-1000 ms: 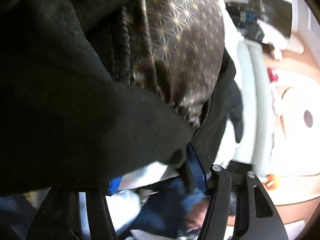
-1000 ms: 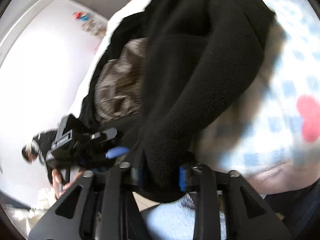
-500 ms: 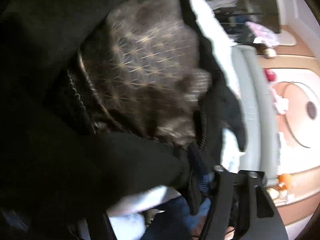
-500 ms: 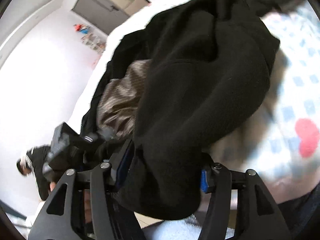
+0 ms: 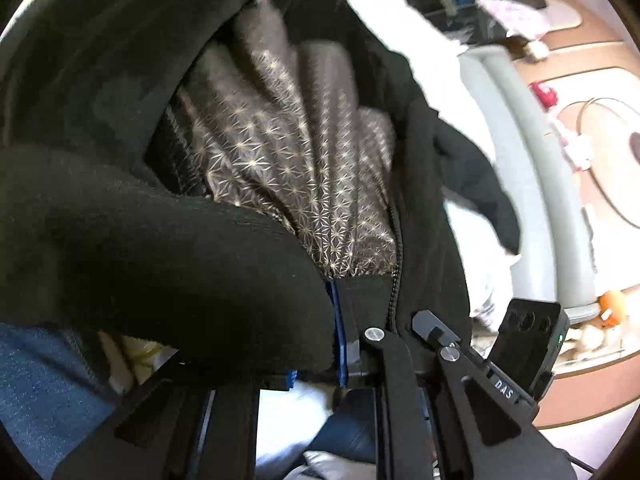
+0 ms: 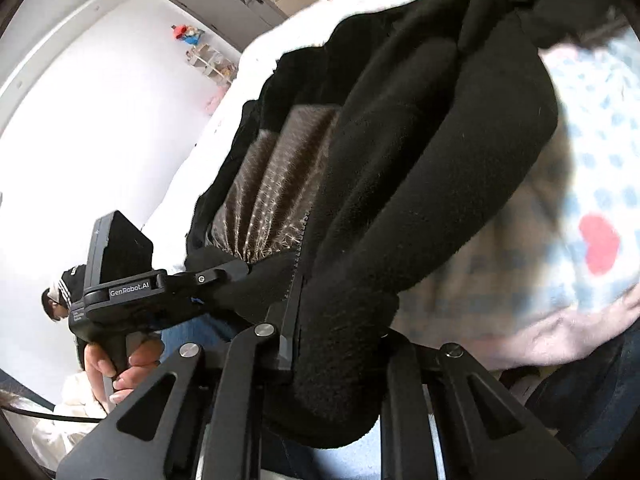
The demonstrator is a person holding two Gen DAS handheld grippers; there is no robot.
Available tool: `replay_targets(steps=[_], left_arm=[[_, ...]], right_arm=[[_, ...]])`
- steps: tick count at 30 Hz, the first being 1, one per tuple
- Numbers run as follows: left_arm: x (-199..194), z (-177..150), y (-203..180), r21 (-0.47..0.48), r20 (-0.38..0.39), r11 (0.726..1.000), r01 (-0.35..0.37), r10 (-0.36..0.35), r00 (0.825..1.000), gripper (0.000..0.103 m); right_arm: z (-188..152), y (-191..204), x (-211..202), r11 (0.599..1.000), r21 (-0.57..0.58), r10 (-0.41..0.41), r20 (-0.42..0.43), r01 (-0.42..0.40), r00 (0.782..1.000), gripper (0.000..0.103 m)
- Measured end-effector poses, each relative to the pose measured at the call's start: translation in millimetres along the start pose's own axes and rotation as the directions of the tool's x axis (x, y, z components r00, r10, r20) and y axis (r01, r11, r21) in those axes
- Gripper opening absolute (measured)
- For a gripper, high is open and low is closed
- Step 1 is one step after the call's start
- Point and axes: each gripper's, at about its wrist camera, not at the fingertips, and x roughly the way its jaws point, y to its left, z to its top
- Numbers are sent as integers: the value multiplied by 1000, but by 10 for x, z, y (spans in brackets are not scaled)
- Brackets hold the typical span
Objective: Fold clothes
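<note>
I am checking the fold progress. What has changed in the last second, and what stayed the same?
The black jacket has opened wider, showing more of its patterned lining, with the zipper now hanging straight. The left gripper and right gripper both stay clamped on the fleece; nothing was released.

L gripper (image 5: 320, 344) clamped on the black jacket (image 5: 160, 248) hem by the zipper, fabric bunched over its jaws. R gripper (image 6: 336, 344) pinched on a thick fold, prob. fully closed but fingertips buried. L hand (image 6: 116, 364) wraps the L handle.
</note>
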Motion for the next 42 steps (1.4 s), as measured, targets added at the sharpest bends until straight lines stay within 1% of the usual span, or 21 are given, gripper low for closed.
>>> replay_targets(steps=[3,4,5,6,8,12,15,17,18,20,22,25,27,30,33,34,37,39,40,41,42], left_arm=[[210,-26,265,-84,-205,993,-81,62,977,40],[194,-42,241,-70,-242,994,-79,60,968,47],[114,-58,191,-36,-254,998,-59,48,966,47],[-13,-74,122,12,-249,1000,-26,28,968,49],[-269,-78,-13,99,-234,995,34,-10,972,49],[-642,173,-396,233,-148,966,115,-82,986,49],[-575,482,-765,278,-88,949,147,-127,988,49],[-421,800,-932,294,-45,944,151,-144,989,49],[-328,981,-1007,300,-16,945,133,-134,991,48],[-80,1429,-1185,318,47,944,85,-105,993,47],[245,1868,-1391,312,82,947,74,-104,991,47],[758,2492,-1695,299,122,953,52,-92,988,47],[1160,2822,-1836,275,101,961,28,-58,993,48],[1665,3307,-1801,198,45,979,44,-54,998,49],[2017,3725,-1620,107,30,994,-28,25,999,63],[2104,3837,-1529,64,8,998,-19,18,1000,65],[2257,4062,-1403,-43,-2,996,78,-78,997,68],[2320,4151,-1455,-13,5,996,83,-83,997,66],[2347,4188,-1498,15,9,997,78,-78,997,47],[2372,4209,-1555,54,-3,998,38,-38,999,18],[2342,4203,-1633,108,-11,994,-11,12,1000,16]], right_arm=[[-55,-377,298,987,149,-35,-147,57,989,19],[-64,-453,307,981,177,-45,-168,75,985,27],[-72,-528,315,975,203,-53,-190,92,980,31],[-60,-566,274,972,213,-60,-190,101,980,31],[40,-504,15,981,169,-75,-113,93,991,33],[306,-308,-527,992,52,-117,16,116,993,37],[627,-163,-818,991,-20,-134,83,136,988,37],[949,-140,-887,984,-52,-161,118,168,980,40],[1114,-153,-900,980,-63,-177,134,187,975,46],[1445,-180,-925,971,-84,-210,166,226,964,47],[1800,-283,-872,969,-82,-217,183,235,959,47],[2318,-408,-581,963,-71,-243,190,261,951,47],[2670,-562,-397,951,-57,-288,188,303,939,47],[2974,-764,-124,949,-47,-302,164,313,939,47],[3279,-967,150,946,-37,-315,140,323,939,47],[3365,-1032,238,943,-36,-323,132,330,937,48],[3508,-1192,468,931,-33,-358,110,363,927,51],[3584,-1316,588,934,-6,-356,99,358,929,51],[3595,-1353,629,940,8,-341,97,342,935,51],[3642,-1392,668,945,20,-328,94,328,940,51],[3684,-1411,702,945,26,-326,93,325,941,51]])
